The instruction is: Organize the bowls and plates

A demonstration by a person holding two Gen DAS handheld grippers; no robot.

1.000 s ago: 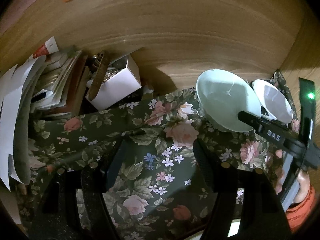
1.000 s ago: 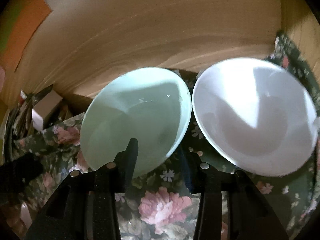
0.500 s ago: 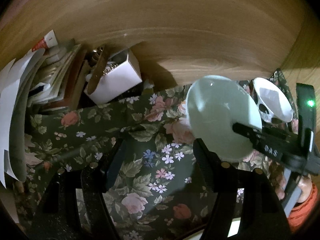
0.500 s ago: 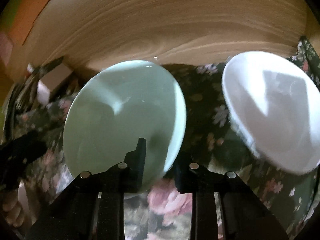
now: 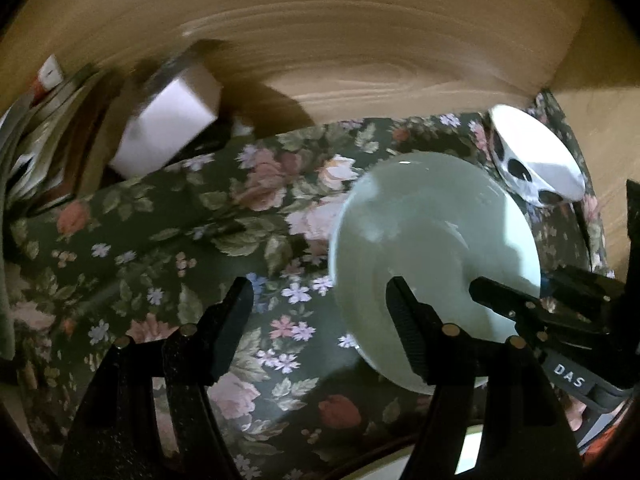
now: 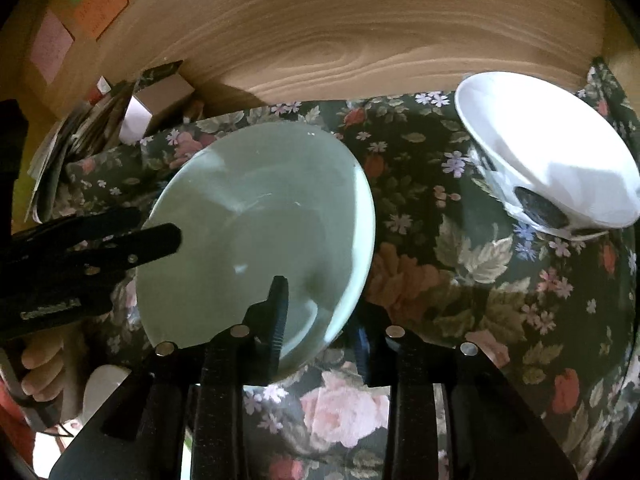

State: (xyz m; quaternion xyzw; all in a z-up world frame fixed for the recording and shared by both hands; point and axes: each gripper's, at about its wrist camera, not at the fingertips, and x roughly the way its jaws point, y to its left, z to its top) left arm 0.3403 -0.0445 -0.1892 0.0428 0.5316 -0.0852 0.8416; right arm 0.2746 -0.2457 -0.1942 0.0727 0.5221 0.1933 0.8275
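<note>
A pale green bowl hangs tilted above the floral cloth. My right gripper grips its near rim, one finger inside the bowl and one under it; the jaws are opening slightly with the rim still between them. In the left wrist view the green bowl sits right of centre, held by the right gripper. A white bowl with dark spots rests tilted on the cloth at the far right, also the white bowl. My left gripper is open above the cloth, just left of the green bowl, seen as the left gripper.
A wooden wall closes off the back and right. At the back left stand a white box and a stack of papers. The floral cloth covers the surface. A person's fingers show at the lower left.
The right gripper has lifted the green bowl and carried it left, away from the white bowl and close to the left gripper. The left gripper has sunk a little.
</note>
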